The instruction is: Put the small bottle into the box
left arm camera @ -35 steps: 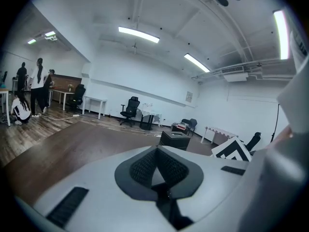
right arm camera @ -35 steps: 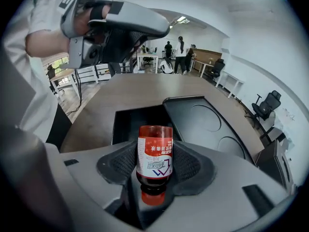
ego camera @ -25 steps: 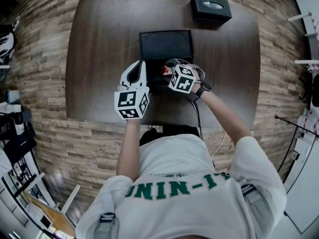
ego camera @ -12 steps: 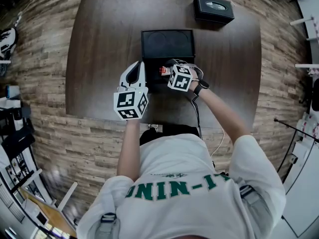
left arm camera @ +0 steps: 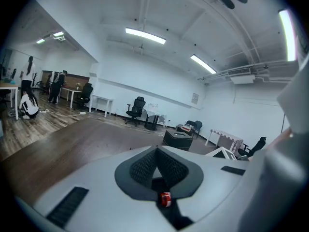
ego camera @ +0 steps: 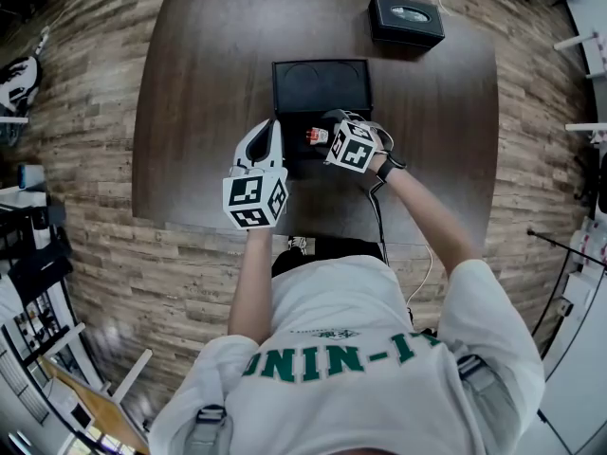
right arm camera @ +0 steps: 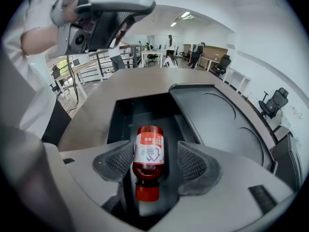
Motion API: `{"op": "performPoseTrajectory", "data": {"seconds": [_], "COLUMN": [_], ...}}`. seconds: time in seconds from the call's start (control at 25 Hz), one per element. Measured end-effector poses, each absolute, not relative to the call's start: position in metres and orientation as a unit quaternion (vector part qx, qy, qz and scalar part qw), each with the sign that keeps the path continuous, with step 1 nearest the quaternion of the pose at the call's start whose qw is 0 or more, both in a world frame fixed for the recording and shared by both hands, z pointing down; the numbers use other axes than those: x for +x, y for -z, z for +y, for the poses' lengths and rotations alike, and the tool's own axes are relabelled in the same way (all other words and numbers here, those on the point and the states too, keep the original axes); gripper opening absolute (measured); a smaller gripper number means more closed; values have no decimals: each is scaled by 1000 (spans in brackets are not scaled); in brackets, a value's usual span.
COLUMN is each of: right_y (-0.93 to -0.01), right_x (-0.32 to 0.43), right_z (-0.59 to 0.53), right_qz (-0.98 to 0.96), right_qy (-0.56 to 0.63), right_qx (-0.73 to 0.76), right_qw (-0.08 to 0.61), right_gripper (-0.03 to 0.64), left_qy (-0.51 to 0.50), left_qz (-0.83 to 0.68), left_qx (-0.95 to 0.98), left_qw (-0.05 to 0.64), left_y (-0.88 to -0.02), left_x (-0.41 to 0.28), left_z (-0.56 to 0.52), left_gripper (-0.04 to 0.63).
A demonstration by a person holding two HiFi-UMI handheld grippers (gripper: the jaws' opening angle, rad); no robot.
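A small red bottle [right arm camera: 148, 153] with a white label and red cap lies between the pads of my right gripper [right arm camera: 155, 159], cap toward the camera. It sits close to one pad, with a gap at the other pad [right arm camera: 193, 162]. These jaws have just been opening and stand wide. Below is the black box [right arm camera: 129, 115], its lid [right arm camera: 217, 115] laid open beyond. In the head view the bottle [ego camera: 316, 136] is over the box's near part [ego camera: 302, 162], at my right gripper [ego camera: 324, 133]. My left gripper [ego camera: 271, 127] hovers at the box's left, its pads [left arm camera: 142, 166] together on nothing.
A black tissue box [ego camera: 406, 19] stands at the far right of the dark wooden table [ego camera: 199, 74]. The same tissue box [left arm camera: 177, 140] shows in the left gripper view. A cable [ego camera: 377, 218] runs off the near table edge. Office chairs and desks stand far off.
My right gripper's jaws have spread wider around the bottle. Both hands stay almost where they were over the box.
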State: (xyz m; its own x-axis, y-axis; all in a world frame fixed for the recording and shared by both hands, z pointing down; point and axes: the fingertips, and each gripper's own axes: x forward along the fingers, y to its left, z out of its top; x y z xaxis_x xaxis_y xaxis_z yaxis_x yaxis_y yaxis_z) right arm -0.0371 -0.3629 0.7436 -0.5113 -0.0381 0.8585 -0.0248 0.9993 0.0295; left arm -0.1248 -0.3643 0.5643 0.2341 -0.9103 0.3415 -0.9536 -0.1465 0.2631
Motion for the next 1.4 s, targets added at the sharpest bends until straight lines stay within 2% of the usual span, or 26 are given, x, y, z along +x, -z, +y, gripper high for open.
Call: {"op": "performPoseTrajectory", "data": {"seconds": [0.64,1.4], "right_y": [-653,-500], "right_x": [-2,60], "right_z": [-362,-345], "right_qz": [-907,-898], "right_qy": [-65,-88], "right_qx": [180,395], "right_qw": [374,175], "right_gripper": [270,107], "left_qy": [-71,-50], "left_qz": [-595,-567], "left_qx": [777,811], "left_qw": [193,135], "left_y": [-548,-480], "left_x": [-103,-83], "left_z": [-347,-326], "left_gripper": [12,12]}}
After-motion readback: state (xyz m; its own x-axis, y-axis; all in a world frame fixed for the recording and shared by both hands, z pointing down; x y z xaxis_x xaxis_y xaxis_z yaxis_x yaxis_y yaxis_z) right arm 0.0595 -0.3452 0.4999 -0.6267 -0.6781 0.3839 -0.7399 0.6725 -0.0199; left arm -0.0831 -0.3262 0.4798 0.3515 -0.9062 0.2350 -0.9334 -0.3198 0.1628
